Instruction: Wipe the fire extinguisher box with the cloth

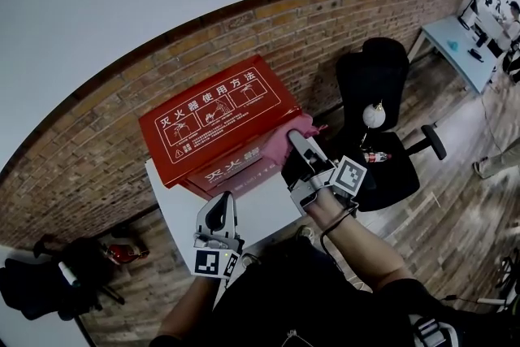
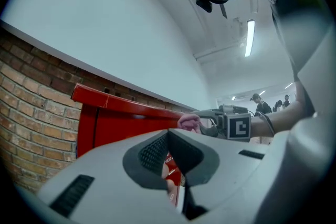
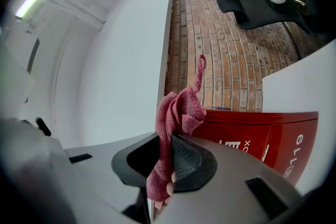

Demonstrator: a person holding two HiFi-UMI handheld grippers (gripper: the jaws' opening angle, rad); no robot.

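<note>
Mid-wipe, it seems: right claw clamps a pink cloth at the red fire extinguisher box's right edge; next, likely a sweep across its top; left claw closed, empty.

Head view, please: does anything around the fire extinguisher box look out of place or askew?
Only one small thing. A bottle lies on its side on the seat of the black chair, an odd place for it. The red fire extinguisher box looks intact, with the pink cloth pinched in the right gripper at its edge.
</note>
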